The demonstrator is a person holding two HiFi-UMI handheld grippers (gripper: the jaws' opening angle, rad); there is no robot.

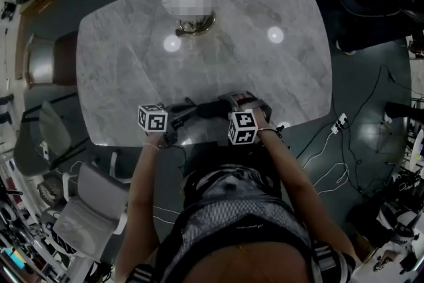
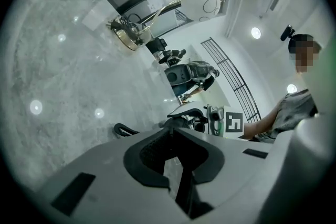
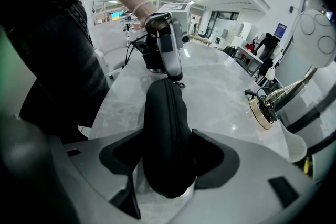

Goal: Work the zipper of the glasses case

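A black zippered glasses case lies near the front edge of the marble table. My right gripper is shut on its near end, with a pad on each side. My left gripper is at the case's far end. In the left gripper view its tips come together at that end of the case, on what looks like the zipper pull, which is mostly hidden. In the head view the case sits between the left gripper and the right gripper.
A lamp with a brass base stands at the far side of the table. A thin black loop lies on the table by the case. Chairs stand at the left, and cables with a power strip lie on the floor at the right.
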